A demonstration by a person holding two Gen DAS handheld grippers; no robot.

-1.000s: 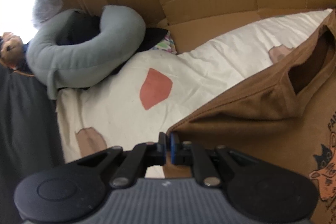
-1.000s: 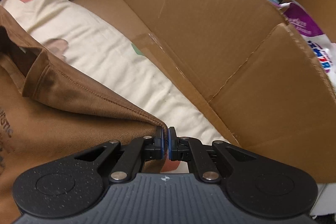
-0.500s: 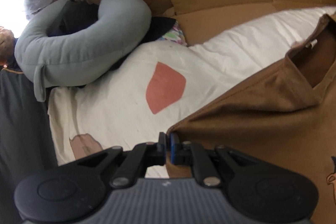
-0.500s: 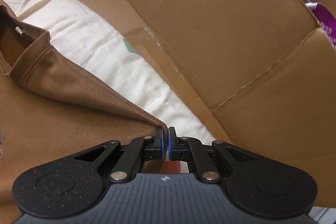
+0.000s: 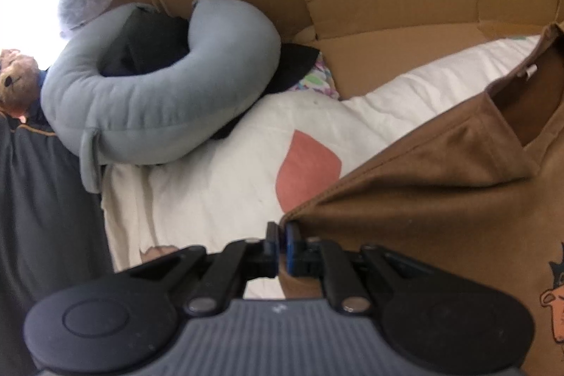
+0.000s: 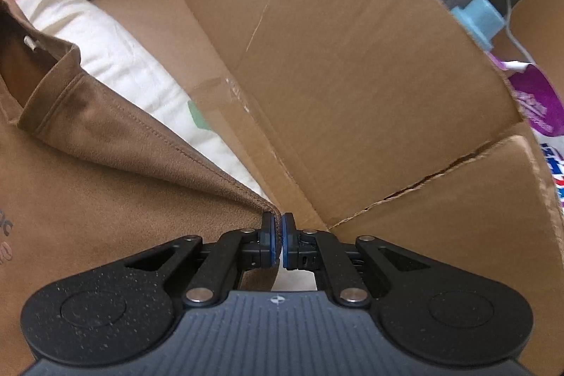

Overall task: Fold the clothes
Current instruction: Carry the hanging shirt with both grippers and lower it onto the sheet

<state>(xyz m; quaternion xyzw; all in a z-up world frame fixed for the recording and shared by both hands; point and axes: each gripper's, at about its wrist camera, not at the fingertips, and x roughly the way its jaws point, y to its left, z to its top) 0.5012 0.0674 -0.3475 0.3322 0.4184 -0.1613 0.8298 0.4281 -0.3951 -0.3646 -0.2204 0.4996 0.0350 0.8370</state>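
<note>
Atop cream bedsheet [image 5: 225,185], brown T-shirt [image 5: 440,199] spread, neck opening at 1 o'clock. Left hand-held gripper [image 5: 281,242] clamped tight on shirt corner; right hand-held gripper [image 6: 278,244] likewise pinching opposite corner. Cardboard [image 6: 352,76] at 12 o'clock.

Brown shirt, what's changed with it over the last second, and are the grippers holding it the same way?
Both grippers carried the brown shirt forward across the cream sheet: the grey pillow and red patch now sit lower and nearer in the left view, the cardboard nearer in the right. Nothing was let go. The left gripper and right gripper stay shut on the shirt's shoulder corners.
</note>
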